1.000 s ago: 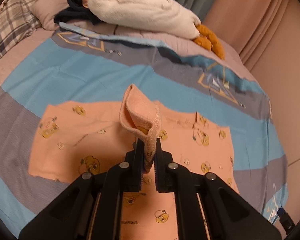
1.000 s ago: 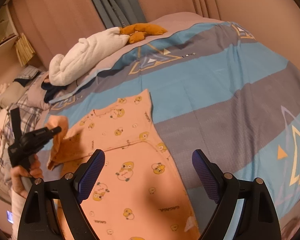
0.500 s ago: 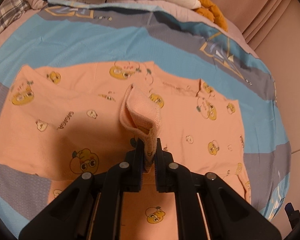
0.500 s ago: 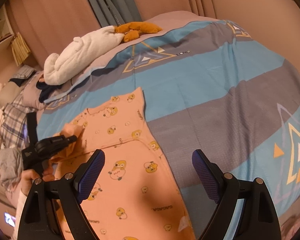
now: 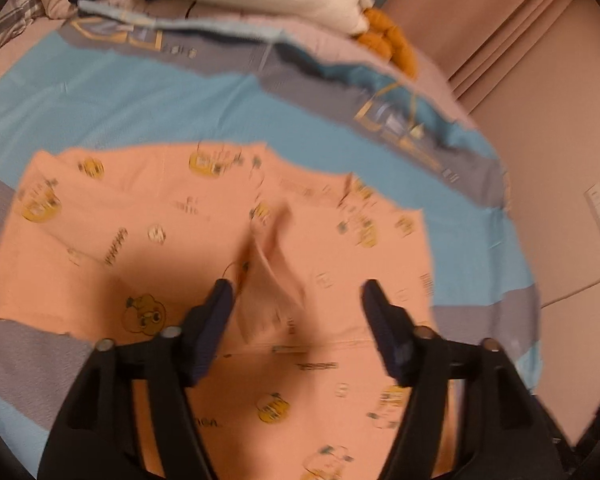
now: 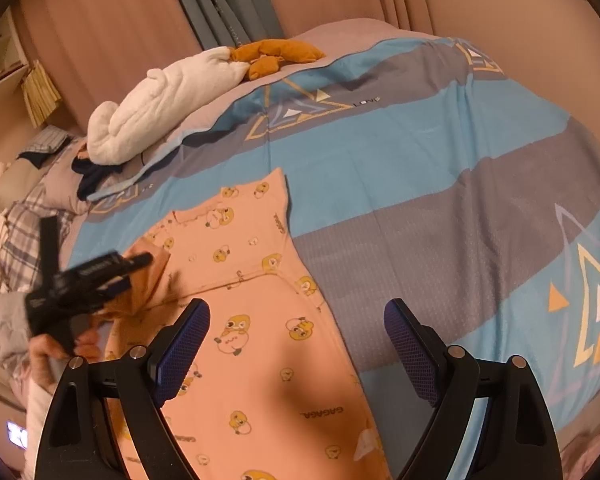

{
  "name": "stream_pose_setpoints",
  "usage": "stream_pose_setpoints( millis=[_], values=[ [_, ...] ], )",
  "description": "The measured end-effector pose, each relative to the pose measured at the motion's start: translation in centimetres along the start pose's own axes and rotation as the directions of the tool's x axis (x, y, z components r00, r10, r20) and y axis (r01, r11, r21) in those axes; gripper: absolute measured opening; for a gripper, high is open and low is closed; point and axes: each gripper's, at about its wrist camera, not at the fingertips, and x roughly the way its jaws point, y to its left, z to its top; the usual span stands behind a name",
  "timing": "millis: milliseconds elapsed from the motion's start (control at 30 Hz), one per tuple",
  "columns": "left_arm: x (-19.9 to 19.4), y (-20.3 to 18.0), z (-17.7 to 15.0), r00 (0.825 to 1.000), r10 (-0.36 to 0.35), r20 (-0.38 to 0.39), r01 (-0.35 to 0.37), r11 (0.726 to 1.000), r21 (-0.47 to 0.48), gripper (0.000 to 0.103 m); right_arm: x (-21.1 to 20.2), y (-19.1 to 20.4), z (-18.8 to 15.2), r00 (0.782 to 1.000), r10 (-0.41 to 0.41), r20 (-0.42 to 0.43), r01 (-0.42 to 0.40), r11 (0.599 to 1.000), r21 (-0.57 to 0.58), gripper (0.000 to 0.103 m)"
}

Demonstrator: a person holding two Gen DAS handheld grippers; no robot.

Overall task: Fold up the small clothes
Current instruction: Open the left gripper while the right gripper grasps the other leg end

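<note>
A small peach garment (image 5: 148,256) printed with yellow ducks lies spread on the striped bed; it also shows in the right wrist view (image 6: 256,320). My left gripper (image 5: 296,300) is open above it, and a blurred flap of the garment's sleeve (image 5: 272,280) sits loose between the fingers. In the right wrist view the left gripper (image 6: 140,260) hovers over the garment's left side. My right gripper (image 6: 296,344) is open and empty above the garment's lower part.
The bed has a blue and grey striped cover (image 6: 440,184). A white rolled blanket (image 6: 164,108) and an orange plush toy (image 6: 276,54) lie at the far end. Dark clothes (image 6: 92,172) and a plaid pillow (image 6: 16,236) lie left. Curtains and walls stand behind.
My left gripper has opened and let go of the sleeve fold it held, which now drops onto the garment. The right gripper has stayed open, shifting slightly.
</note>
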Motion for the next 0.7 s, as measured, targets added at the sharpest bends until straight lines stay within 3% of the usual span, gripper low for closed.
stream_pose_setpoints(
  millis=[100, 267, 467, 567, 700],
  values=[
    [-3.5, 0.2, 0.7, 0.998, -0.022, 0.055, 0.024, 0.999, -0.036, 0.080, -0.1, 0.4, 0.4, 1.000, 0.006, 0.011, -0.006, 1.000, -0.009, 0.088],
    [-9.2, 2.2, 1.2, 0.987, 0.019, 0.161, -0.005, 0.996, -0.087, 0.083, -0.1, 2.1, 1.2, 0.999, 0.044, 0.026, -0.043, 0.998, -0.042, 0.088],
    [-14.0, 5.7, 0.3, 0.954, 0.166, 0.251, -0.125, 0.977, -0.173, 0.084, 1.5, 6.2, 2.4, 0.994, 0.110, 0.012, -0.107, 0.986, -0.130, 0.088],
    [-15.1, 7.7, -0.6, 0.939, 0.220, 0.264, -0.159, 0.960, -0.232, 0.084, 3.5, 8.1, 2.9, 0.985, 0.167, -0.042, -0.171, 0.976, -0.138, 0.088],
    [-15.1, 9.8, -1.9, 0.937, 0.256, 0.237, -0.184, 0.940, -0.288, 0.083, 8.0, 11.0, 3.1, 0.954, 0.246, -0.169, -0.269, 0.955, -0.127, 0.088]
  ],
)
